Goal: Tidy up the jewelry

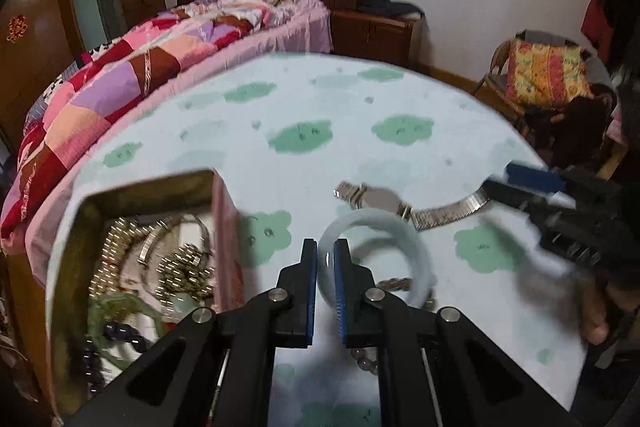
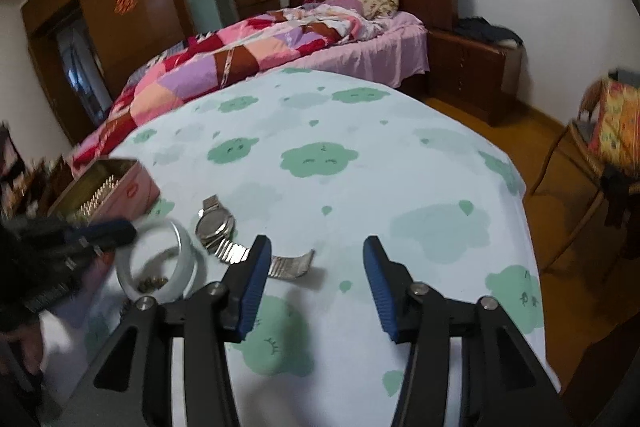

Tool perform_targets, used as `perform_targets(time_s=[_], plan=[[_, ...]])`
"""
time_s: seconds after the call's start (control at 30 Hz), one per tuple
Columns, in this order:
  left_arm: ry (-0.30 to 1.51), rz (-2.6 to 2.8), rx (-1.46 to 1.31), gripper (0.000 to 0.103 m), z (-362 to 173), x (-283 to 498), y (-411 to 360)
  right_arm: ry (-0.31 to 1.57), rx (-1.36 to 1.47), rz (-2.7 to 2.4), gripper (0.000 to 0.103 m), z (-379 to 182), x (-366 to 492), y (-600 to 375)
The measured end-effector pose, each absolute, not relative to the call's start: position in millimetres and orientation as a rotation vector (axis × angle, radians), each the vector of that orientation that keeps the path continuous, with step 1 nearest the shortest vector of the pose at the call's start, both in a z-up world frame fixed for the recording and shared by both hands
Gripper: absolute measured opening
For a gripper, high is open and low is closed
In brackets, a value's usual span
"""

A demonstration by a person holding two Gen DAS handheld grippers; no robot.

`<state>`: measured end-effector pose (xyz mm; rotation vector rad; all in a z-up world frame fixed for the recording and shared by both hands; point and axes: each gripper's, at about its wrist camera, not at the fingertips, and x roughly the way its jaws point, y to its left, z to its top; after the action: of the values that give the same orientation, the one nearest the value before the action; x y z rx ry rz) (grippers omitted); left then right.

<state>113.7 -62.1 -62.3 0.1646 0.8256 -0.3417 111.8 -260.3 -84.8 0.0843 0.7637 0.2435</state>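
At the far left of the left wrist view a pink tin box (image 1: pixel 226 227) stands open near the tabletop's (image 1: pixel 360 99) left edge, its long axis running from 6 toward 12 o'clock. Inside lie gold bead chains (image 1: pixel 184 267), a silver bangle (image 1: pixel 150 247), a green bangle (image 1: pixel 120 311) and dark beads (image 1: pixel 120 331), all tangled and blurred. Just right of the box wall, the left gripper (image 1: pixel 326 255) has its blue-padded fingers (image 1: pixel 310 291) drawn narrow on the near-left rim of a pale jade bangle (image 1: pixel 384 227). The ring is blurred, and whether it is off the cloth I cannot tell. A few small beads (image 1: pixel 394 283) show inside and below it.

At 1 o'clock from the bangle lies a steel wristwatch (image 1: pixel 378 199), strap stretched out, its long axis running from 10 toward 4 o'clock; its right strap end reaches the right gripper (image 1: pixel 500 183) at the view's right side.

In the right wrist view the right gripper (image 2: pixel 316 259) has its fingers (image 2: pixel 256 287) spread wide and holding nothing, the left one just over the watch strap (image 2: pixel 288 267). The watch face (image 2: pixel 214 227) sits at 11 o'clock from it, the bangle (image 2: pixel 184 251) further left, the tin (image 2: pixel 136 187) beyond at 10 o'clock.

The cloud-print cloth from 12 to 3 o'clock is bare out to the tabletop's right edge, where it drops to a wooden floor (image 2: pixel 520 135). A patchwork-quilted bed (image 2: pixel 248 55) borders the far left edge; a rattan chair (image 2: pixel 592 163) stands well apart at right.
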Motion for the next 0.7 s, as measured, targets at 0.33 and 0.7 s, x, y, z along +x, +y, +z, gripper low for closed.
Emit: perform_targets(time_s=[0.33, 0.7], plan=[[0.704, -0.310, 0.113, 0.000, -14.7, 106.8, -29.4, 0.834, -0.044, 0.397, 0.057, -77.1, 135.5, -210.3], [0.723, -0.300, 0.071, 0.074, -28.8, 105.7, -26.5, 0.941, -0.212, 0.413, 0.036, -108.4, 160.2, -177.9]])
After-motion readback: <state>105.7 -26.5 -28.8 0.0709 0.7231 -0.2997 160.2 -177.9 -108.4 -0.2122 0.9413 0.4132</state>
